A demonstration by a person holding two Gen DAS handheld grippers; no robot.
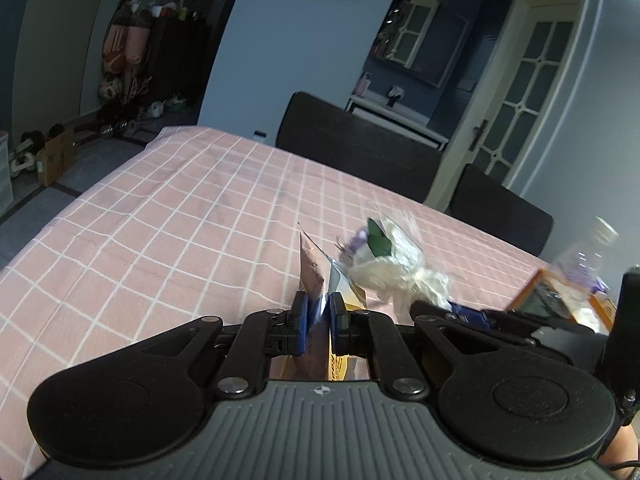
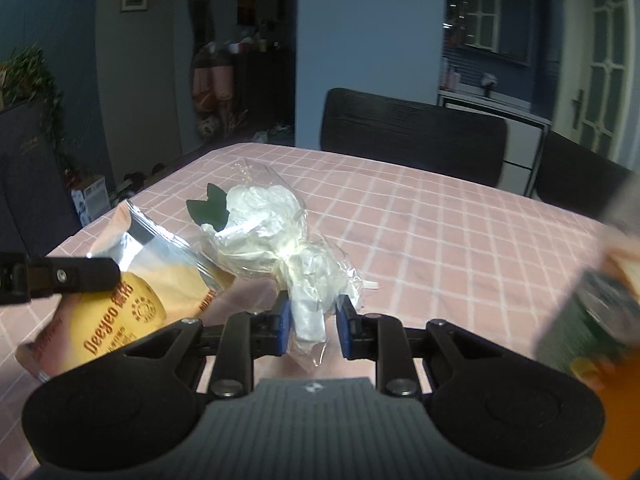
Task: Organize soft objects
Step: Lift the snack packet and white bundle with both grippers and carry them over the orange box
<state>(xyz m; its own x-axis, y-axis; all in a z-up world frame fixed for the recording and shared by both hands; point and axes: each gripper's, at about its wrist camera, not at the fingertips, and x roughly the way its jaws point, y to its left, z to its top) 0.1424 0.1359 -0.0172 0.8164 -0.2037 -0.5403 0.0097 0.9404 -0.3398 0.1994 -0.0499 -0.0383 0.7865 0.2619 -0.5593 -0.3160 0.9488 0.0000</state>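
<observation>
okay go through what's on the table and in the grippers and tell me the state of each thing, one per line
left gripper: shut on the snack bag.
snack bag: sealed, held up off the table.
right gripper: shut on the bouquet's stem end.
wrapped bouquet: in clear plastic, lifted off the cloth.
bottle: capped, blurred.
tablecloth: spread flat.
door: closed.

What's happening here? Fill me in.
A person works two hand-held tools over a table with a pink checked cloth. The left tool is shut on a yellow snack bag. The right tool has the stem of a white flower in clear wrap between its pads, the wrap bunched there.
</observation>
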